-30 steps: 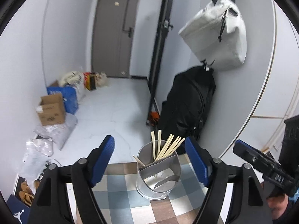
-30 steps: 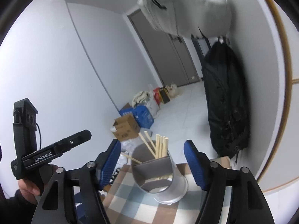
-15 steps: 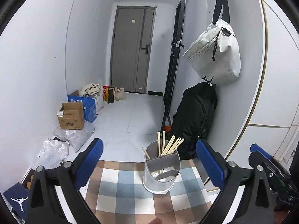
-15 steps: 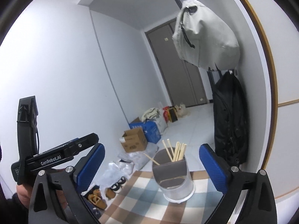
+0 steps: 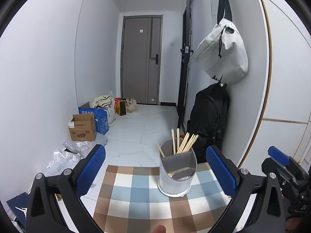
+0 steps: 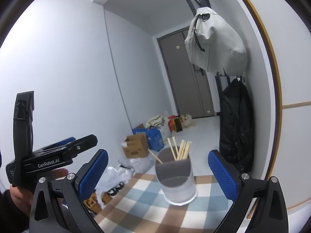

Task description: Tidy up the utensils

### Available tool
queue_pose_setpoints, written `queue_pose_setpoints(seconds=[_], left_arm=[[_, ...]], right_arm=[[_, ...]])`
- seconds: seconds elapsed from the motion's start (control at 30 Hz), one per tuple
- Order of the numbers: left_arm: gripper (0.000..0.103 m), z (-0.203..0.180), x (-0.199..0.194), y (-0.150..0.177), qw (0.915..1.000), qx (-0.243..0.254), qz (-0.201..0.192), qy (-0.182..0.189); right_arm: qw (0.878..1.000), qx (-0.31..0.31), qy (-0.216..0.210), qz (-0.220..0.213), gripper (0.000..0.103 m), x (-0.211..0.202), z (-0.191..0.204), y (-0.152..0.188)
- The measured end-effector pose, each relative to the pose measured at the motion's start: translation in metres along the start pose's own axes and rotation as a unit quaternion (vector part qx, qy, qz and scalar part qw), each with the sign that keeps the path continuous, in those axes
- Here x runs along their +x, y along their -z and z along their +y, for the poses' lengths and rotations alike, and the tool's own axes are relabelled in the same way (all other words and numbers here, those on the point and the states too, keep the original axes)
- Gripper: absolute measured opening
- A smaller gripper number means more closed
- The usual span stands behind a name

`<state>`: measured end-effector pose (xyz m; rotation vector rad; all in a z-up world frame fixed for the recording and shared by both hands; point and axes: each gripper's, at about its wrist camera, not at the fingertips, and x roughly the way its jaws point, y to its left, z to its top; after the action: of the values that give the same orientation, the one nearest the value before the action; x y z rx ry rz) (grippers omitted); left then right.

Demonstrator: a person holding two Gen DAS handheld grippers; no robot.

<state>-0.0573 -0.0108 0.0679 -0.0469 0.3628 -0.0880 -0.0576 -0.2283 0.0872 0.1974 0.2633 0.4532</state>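
Observation:
A grey-and-white utensil holder (image 5: 177, 172) stands on the checkered tablecloth (image 5: 140, 200) near the far table edge. Several wooden chopsticks (image 5: 184, 142) stick up from its back compartment, and a spoon-like utensil (image 5: 179, 171) lies in the front one. My left gripper (image 5: 155, 170) is open and empty, held back from the holder. In the right wrist view the holder (image 6: 177, 178) with its chopsticks (image 6: 180, 149) sits ahead of my open, empty right gripper (image 6: 158, 173). The left gripper (image 6: 48, 159) shows at the left there; the right gripper (image 5: 285, 167) shows at the right in the left wrist view.
Beyond the table edge lies a tiled hallway floor (image 5: 140, 128) with a cardboard box (image 5: 82, 127), a blue box (image 5: 99, 119) and plastic bags. A black backpack (image 5: 209, 114) and a white bag (image 5: 223, 52) hang on the right wall. Shoes (image 6: 97, 200) lie below the table's left side.
Both grippers have opened wider, pulled back from the holder and tilted up. The holder now looks smaller and more of the tablecloth shows.

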Motion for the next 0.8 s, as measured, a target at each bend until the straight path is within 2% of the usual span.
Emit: queue_pose_setpoints(seconds=[0.4,0.57,0.63,0.8], left_arm=[[0.101,0.006,0.015,0.050,0.9998,0.003,-0.002,-0.019],[0.101,0.008,0.017,0.051,0.9998,-0.009,0.005,-0.018],[0.101,0.007,0.013,0.051,0.9997,0.000,-0.005,-0.024],[0.101,0.007,0.016,0.053,0.9997,-0.001,0.001,-0.024]], right_arm=[[1.000,-0.025,0.009,0.005,0.103,-0.005,0.005,0.046],[1.000,-0.007,0.015,0.006,0.103,-0.004,-0.002,0.050],[1.000,-0.016,0.014,0.008,0.103,-0.001,0.001,0.052],[0.999,-0.049,0.009,0.012,0.103,0.006,0.013,0.056]])
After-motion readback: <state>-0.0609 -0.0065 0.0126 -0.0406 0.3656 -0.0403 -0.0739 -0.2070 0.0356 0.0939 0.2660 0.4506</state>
